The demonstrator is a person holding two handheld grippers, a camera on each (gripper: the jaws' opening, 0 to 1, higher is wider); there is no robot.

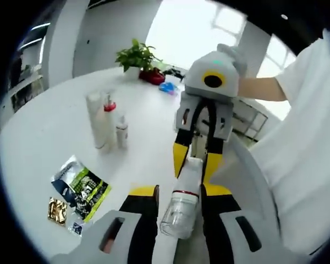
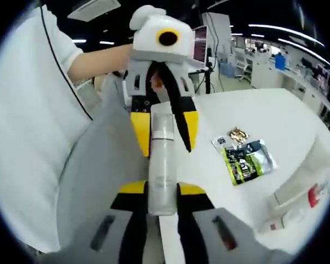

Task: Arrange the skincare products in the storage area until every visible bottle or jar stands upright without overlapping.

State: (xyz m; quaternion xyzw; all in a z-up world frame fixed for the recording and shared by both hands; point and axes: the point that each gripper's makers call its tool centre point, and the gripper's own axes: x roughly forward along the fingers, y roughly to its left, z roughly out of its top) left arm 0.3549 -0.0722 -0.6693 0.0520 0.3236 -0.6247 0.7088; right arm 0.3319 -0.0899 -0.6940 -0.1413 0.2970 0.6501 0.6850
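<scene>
A white bottle (image 1: 188, 181) with a clear cap and a dark red ring hangs in the air above the white table (image 1: 44, 126), held at both ends. In the left gripper view my left gripper (image 1: 182, 192) is shut on its clear cap end. My right gripper (image 1: 195, 164) comes in from above and is shut on the white body end. In the right gripper view the same bottle (image 2: 162, 165) runs from my right gripper (image 2: 162, 191) up to my left gripper (image 2: 164, 137). Three more bottles stand upright close together: a tall white one (image 1: 94, 124), a red-pump one (image 1: 109, 118) and a small one (image 1: 121, 132).
A green-and-black sachet pack (image 1: 80, 187) and a gold packet (image 1: 57, 210) lie flat on the table; the same pack (image 2: 246, 159) appears in the right gripper view. A potted plant (image 1: 136, 55) stands at the far edge. A person in a white shirt (image 1: 308, 165) stands alongside.
</scene>
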